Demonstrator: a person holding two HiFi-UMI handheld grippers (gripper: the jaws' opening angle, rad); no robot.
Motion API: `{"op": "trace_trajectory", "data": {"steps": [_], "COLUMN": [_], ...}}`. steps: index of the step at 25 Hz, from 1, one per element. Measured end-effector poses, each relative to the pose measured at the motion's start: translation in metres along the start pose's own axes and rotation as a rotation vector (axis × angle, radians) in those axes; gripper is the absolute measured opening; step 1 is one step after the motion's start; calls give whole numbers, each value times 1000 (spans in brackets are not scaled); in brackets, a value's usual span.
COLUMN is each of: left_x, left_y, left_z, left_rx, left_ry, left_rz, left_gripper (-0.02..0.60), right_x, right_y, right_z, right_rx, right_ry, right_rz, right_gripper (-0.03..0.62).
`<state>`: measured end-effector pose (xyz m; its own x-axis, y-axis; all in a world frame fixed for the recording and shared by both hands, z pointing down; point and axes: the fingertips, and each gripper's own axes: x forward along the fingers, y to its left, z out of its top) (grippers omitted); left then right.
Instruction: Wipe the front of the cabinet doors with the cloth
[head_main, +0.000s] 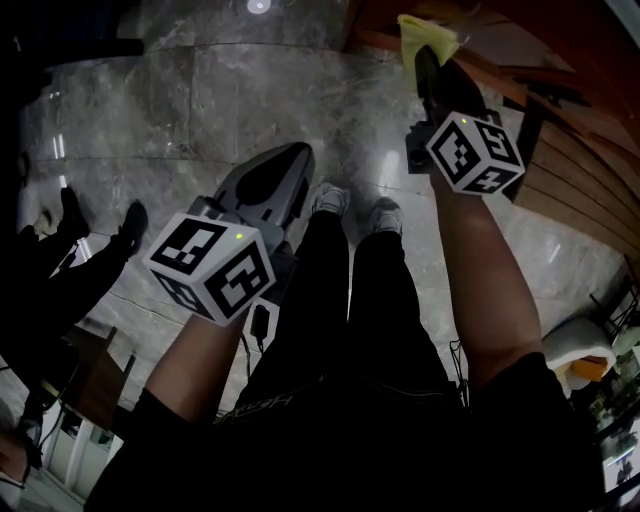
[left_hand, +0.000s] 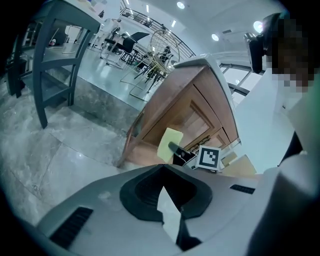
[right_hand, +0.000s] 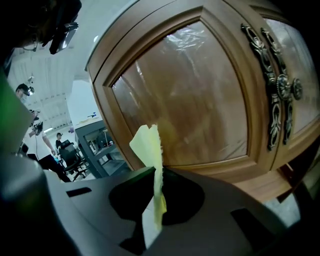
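Just cloth (right_hand: 148, 145) in right tongs (right_hand: 158, 175)

1. Dim in the head view; pale glare patches on the marble floor (head_main: 200, 100) ahead of the left fingers (head_main: 265, 185).
2. Bright ceiling lights (left_hand: 181, 5) far beyond those fingers; heavy fisheye bending, black corners.
3. Soft sheen on the door panel (right_hand: 200, 95) just past the right fingers (right_hand: 130, 200).

- Your left gripper (head_main: 288, 165) points forward and down on your bare left forearm (head_main: 190, 365), jaws together with nothing between them.
- Your right gripper (head_main: 428, 62) reaches farther ahead, right arm (head_main: 485, 280) outstretched, jaws pinching the cloth (head_main: 424, 34).
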<state>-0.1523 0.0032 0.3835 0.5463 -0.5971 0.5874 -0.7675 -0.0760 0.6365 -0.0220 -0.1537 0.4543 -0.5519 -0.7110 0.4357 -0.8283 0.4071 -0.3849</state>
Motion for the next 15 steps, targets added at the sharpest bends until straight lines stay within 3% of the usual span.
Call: {"op": "trace_trajectory", "data": {"steps": [15], "left_x": [52], "left_y": [-66], "left_z": [-22], "left_rx": [54], "left_ry": [74], "left_rz": [-50], "left_gripper": [6], "right_x": [-58], "right_y": [-94], "right_z": [10], "right_rx": [68], "right_ry": [-43], "right_rz": [-112], "right_gripper": [40]}}
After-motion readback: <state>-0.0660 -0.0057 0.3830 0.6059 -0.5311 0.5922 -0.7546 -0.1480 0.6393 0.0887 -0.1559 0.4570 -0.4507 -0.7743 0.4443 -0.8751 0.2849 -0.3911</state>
